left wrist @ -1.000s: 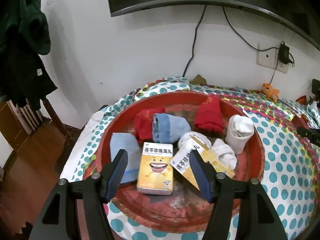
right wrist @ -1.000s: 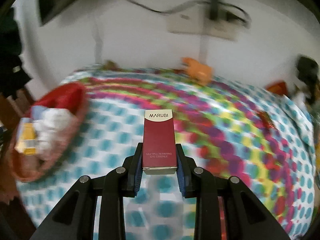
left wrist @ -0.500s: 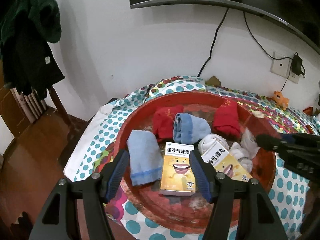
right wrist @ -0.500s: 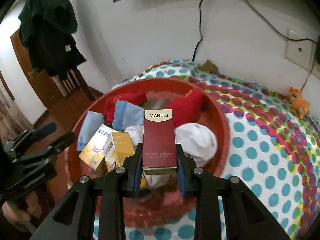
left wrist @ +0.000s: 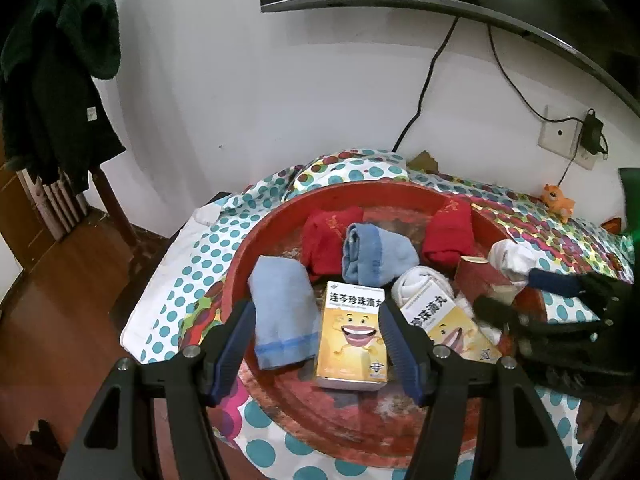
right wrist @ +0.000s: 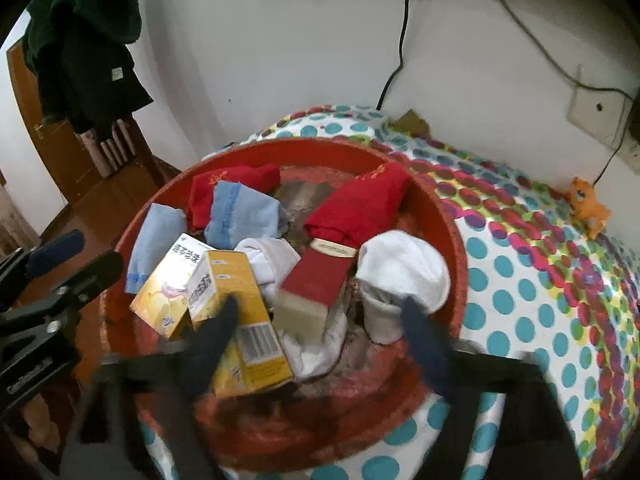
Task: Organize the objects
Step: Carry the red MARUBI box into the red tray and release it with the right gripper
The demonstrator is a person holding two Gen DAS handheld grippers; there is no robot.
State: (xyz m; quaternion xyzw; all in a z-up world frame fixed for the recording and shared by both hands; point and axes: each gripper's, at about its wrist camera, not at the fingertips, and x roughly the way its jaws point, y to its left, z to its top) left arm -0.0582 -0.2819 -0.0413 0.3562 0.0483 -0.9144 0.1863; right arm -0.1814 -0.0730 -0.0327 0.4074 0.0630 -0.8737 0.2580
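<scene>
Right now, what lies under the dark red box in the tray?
The dark red box rests tilted on white socks in the red tray, its far end against a red sock. The tray floor beneath is covered, so anything else there is hidden.

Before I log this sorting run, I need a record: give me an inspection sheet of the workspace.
Surface: polka-dot cloth over the table.
Job's things: red tray holds socks, two yellow medicine boxes and a maroon box leaning on white socks.
Clutter: orange toy on the cloth.
Grippers: left gripper open, empty; right gripper open, blurred.
Cables: black cable down the wall; charger at the socket.
Surroundings: dark jacket hanging, wooden floor.
</scene>
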